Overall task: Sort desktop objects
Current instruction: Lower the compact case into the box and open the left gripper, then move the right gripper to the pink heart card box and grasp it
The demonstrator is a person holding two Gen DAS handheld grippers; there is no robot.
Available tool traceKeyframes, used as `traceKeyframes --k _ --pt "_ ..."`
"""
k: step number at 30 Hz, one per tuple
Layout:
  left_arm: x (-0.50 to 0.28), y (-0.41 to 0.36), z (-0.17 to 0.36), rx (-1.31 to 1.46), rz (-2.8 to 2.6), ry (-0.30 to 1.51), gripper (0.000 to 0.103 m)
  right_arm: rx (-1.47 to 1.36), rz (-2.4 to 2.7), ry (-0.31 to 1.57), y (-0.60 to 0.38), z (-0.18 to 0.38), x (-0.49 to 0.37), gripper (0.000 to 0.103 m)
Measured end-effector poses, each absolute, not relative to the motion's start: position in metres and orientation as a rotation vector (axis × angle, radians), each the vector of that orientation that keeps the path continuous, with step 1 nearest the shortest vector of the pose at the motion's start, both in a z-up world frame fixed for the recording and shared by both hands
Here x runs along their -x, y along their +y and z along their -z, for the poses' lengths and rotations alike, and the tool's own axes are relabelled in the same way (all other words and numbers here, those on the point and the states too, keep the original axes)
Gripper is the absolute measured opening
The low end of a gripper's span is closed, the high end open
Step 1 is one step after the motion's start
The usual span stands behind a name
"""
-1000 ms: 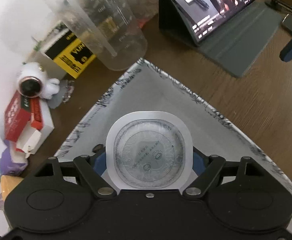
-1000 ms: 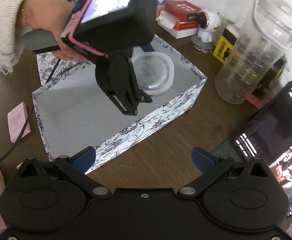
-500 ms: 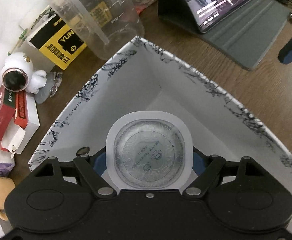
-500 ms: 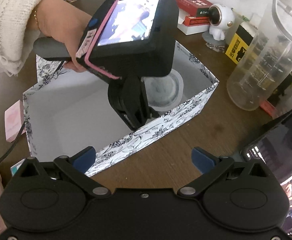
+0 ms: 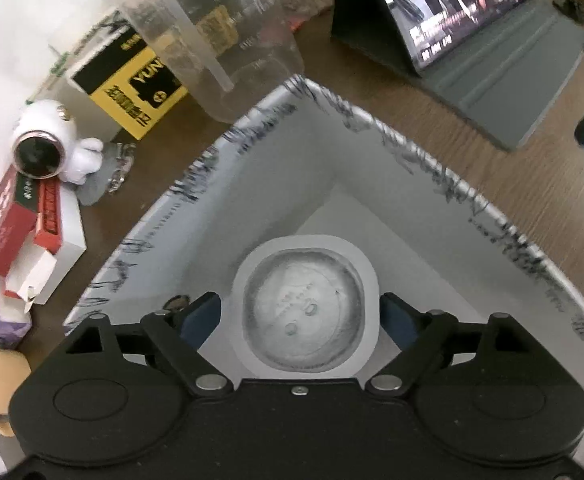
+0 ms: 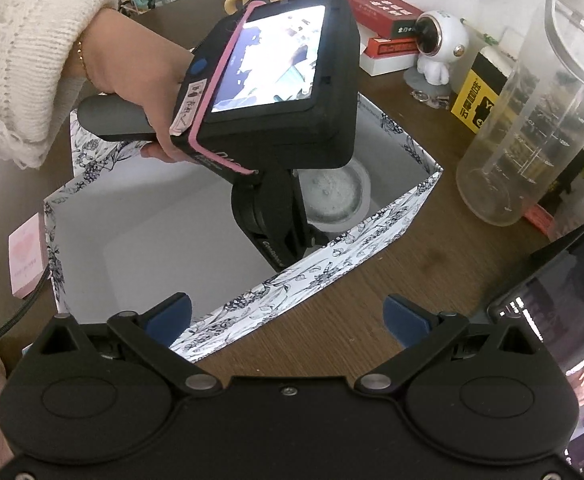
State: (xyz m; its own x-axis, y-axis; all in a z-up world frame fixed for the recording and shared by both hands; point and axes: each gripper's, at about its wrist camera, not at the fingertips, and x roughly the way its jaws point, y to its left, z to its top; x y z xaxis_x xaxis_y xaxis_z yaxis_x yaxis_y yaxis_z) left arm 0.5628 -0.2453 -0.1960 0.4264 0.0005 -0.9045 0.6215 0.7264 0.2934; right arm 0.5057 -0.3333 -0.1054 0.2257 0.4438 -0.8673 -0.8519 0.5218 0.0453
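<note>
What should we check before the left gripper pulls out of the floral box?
1. Sealed cup inside the floral box: ok, it sits in the corner.
2. Left gripper jaws off the cup: ok, a gap shows on each side.
3. Cup lying flat on the box floor: cannot tell.
4. Left gripper clear of the box walls: cannot tell. In the right wrist view its body overlaps the near wall.
5. Right gripper out of the way: ok, jaws open and empty, outside the box.
6. Measuring jug clear of the exit path: ok, it stands outside the box, past the corner.
</note>
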Motion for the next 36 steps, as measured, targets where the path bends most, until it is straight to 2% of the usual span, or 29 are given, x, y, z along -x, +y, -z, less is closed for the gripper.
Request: traceKeyframes --k 2,9,11,18,23,29,36 --pt "-0.560 -0.242 0.183 -0.656 0.414 1.054 0.092 0.496 -0.941 0.976 -0.334 0.104 -0.504 0.103" --pt "-0.518 -0.218 0.109 -0.582 0.368 0.901 0.096 0.472 -0.876 0.933 -0.330 0.087 -0.494 0.103" --pt "-0.498 -0.208 0.084 -0.533 0.370 0.845 0.103 0.467 -0.846 0.901 -0.330 0.075 -0.481 0.103" --pt "-0.408 -0.156 0.036 -0.435 0.356 0.776 0.103 0.428 -0.787 0.765 -0.309 0.034 -0.413 0.103" --pt "-0.344 -0.118 0.003 -0.366 0.345 0.728 0.103 0.395 -0.793 0.738 -0.280 0.026 -0.357 0.103" --pt "-0.266 -0.071 -0.003 -0.301 0.277 0.723 0.103 0.367 -0.818 0.759 -0.241 0.025 -0.305 0.103" --pt "-0.215 -0.023 0.023 -0.142 0.198 0.817 0.103 0.351 -0.858 0.780 -0.207 0.033 -0.259 0.103"
